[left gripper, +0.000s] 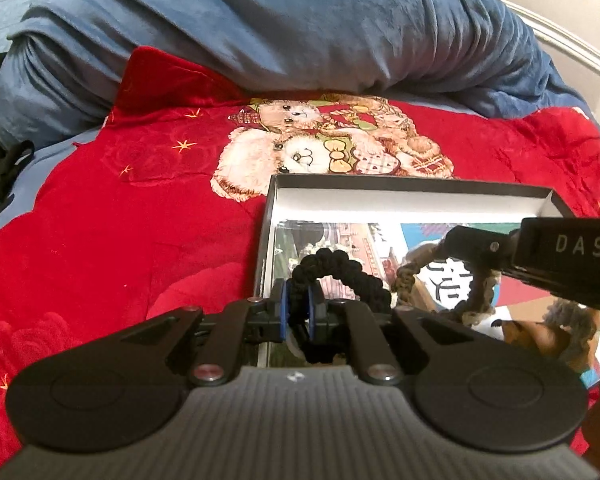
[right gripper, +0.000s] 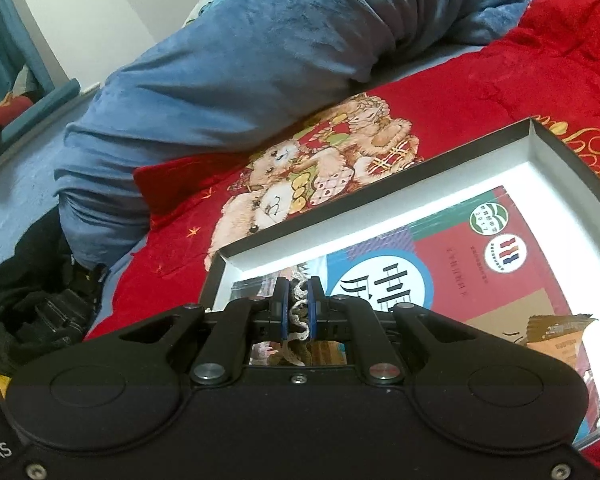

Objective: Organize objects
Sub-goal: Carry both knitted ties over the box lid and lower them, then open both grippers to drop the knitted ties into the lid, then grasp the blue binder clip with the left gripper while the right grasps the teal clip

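An open shallow box (left gripper: pixel 404 200) with white inner walls lies on a red blanket; it also shows in the right wrist view (right gripper: pixel 380 196). Books with printed covers (right gripper: pixel 460 256) lie flat inside it. My left gripper (left gripper: pixel 299 308) is shut on a black braided cord loop (left gripper: pixel 336 266) over the box's left end. My right gripper (right gripper: pixel 299 308) is shut on a pale beige braided cord (right gripper: pixel 299 300) over the box. In the left wrist view the right gripper (left gripper: pixel 480 246) reaches in from the right, with the beige cord (left gripper: pixel 476 300) hanging from it.
A red blanket with a teddy bear print (left gripper: pixel 324 148) covers the bed. A bunched blue blanket (left gripper: pixel 280 28) lies behind the box. Dark clothing or a bag (right gripper: pixel 32 304) sits at the left edge. A torn brown packet (right gripper: pixel 560 336) lies in the box.
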A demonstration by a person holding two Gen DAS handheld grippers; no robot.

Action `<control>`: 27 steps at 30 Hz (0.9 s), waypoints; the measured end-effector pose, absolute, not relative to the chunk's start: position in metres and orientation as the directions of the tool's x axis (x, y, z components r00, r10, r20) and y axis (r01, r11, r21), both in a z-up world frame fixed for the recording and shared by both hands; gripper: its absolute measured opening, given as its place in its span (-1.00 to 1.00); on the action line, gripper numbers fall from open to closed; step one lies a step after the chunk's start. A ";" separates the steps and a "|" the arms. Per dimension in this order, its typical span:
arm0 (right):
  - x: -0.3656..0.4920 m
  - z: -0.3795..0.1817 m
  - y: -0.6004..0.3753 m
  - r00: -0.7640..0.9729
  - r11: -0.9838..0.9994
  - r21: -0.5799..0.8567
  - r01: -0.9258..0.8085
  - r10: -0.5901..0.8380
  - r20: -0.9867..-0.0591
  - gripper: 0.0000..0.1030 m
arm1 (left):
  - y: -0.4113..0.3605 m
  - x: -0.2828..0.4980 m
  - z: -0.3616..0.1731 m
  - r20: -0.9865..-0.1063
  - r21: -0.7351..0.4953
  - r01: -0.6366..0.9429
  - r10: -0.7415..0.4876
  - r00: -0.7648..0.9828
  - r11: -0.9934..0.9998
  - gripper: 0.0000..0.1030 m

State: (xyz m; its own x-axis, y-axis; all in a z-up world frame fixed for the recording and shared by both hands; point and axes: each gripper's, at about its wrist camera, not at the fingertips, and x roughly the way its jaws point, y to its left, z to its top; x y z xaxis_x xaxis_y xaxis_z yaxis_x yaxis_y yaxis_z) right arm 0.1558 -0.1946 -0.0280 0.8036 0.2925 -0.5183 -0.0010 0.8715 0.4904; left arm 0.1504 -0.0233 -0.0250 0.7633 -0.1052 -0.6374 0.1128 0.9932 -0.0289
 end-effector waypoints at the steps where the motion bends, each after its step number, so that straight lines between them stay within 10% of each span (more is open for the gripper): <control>1: 0.156 -0.028 -0.194 0.802 0.872 0.490 -0.004 0.295 -0.519 -0.80 | -0.024 0.150 -0.025 -0.638 -0.023 0.116 -0.104 0.763 0.993 -0.61; 12: 0.141 -0.008 -0.200 0.820 0.848 0.527 -0.063 0.345 -0.457 -0.18 | -0.023 0.132 0.003 -0.581 -0.021 0.205 -0.179 0.794 0.978 0.43; 27: -0.008 0.066 -0.217 0.900 0.859 0.512 -0.006 0.227 -0.372 0.25 | -0.011 0.025 0.049 -0.597 0.169 0.656 -0.453 0.662 0.736 0.62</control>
State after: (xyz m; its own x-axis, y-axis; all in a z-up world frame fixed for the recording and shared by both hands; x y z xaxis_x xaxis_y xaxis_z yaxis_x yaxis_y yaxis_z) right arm -0.0079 -0.2172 0.0664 0.9001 0.2273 -0.3716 -0.0057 0.8592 0.5117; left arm 0.0249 -0.0114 0.0494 0.6619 -0.4528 -0.5974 0.6558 0.7358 0.1689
